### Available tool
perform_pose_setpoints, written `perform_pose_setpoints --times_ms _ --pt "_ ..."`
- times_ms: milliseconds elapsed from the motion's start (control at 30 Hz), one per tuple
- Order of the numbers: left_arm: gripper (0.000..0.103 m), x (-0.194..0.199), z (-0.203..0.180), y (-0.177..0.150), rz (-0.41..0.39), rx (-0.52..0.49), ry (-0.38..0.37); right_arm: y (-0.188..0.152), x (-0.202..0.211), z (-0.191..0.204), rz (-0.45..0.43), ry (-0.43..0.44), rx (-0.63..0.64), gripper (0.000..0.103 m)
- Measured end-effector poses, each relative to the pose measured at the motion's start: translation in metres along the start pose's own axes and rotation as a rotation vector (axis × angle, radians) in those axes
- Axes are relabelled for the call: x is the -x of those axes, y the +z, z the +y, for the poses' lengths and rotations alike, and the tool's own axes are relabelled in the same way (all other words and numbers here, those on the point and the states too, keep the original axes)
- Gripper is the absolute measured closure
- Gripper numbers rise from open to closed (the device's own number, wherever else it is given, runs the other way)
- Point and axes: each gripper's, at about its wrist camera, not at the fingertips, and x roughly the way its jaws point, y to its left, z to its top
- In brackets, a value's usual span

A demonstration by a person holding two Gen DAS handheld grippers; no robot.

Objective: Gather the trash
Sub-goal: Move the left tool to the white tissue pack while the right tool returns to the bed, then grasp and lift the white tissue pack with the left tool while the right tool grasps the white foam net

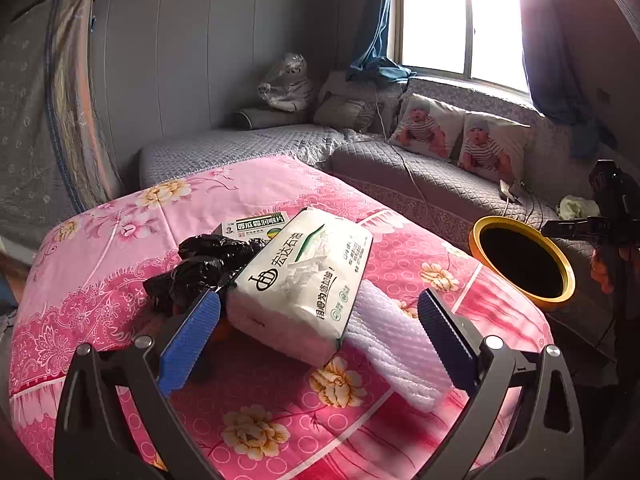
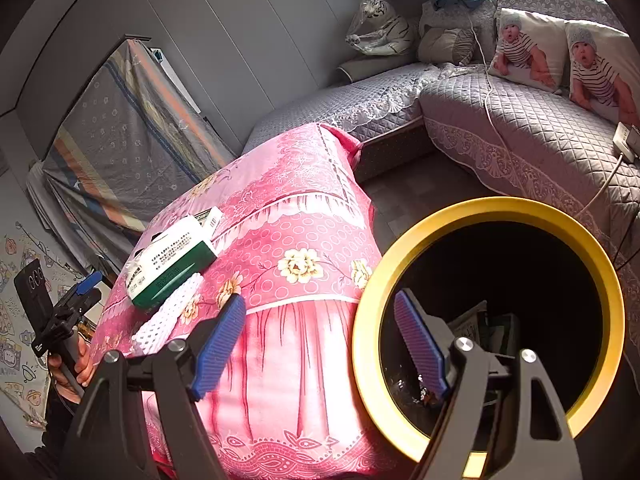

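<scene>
Centrally, glossy tissue pack [image 1: 304, 280], crinkled black bag [image 1: 200, 268], ribbed, perhaps foam, sheet [image 1: 396, 344].

Tissue pack [image 1: 304, 280] on table [image 1: 120, 248], bin [image 1: 520, 260] right.

Crumpled black plastic bag [image 1: 200, 268] touching the tissue pack [image 1: 304, 280]; small green-and-white medicine box [image 1: 256, 226] behind both; white foam sheet [image 1: 396, 344] partly beneath the pack; yellow-rimmed black bin [image 2: 492, 320] beside the table, items inside
</scene>
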Motion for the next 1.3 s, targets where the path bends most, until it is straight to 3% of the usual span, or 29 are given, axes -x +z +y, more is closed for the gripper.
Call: perform_pose_setpoints --times_ms 300,533,833,1000,1233,1300 --pt "0.008 -0.028 0.012 0.009 0.017 -0.083 -0.039 -0.001 -0.027 0.014 0.052 0.015 0.017 0.028" --pt "0.008 -0.056 0.009 0.015 0.101 -0.179 -0.082 -0.004 -0.035 0.012 0.070 0.022 0.011 0.028" --pt "0.008 -0.094 0.018 0.009 0.214 -0.153 -0.119 -0.003 -0.036 0.005 0.075 0.024 -0.004 0.027" --pt "0.009 -0.108 0.017 0.003 0.249 -0.158 -0.080 -0.004 -0.036 0.006 0.076 0.026 -0.001 0.027" --pt "0.014 -0.106 0.006 -0.003 0.239 -0.182 -0.007 -0.004 -0.037 0.018 0.090 0.044 0.033 0.027" --pt "0.016 -0.102 0.002 -0.002 0.227 -0.183 0.020 -0.004 -0.040 0.032 0.112 0.074 0.067 0.022"
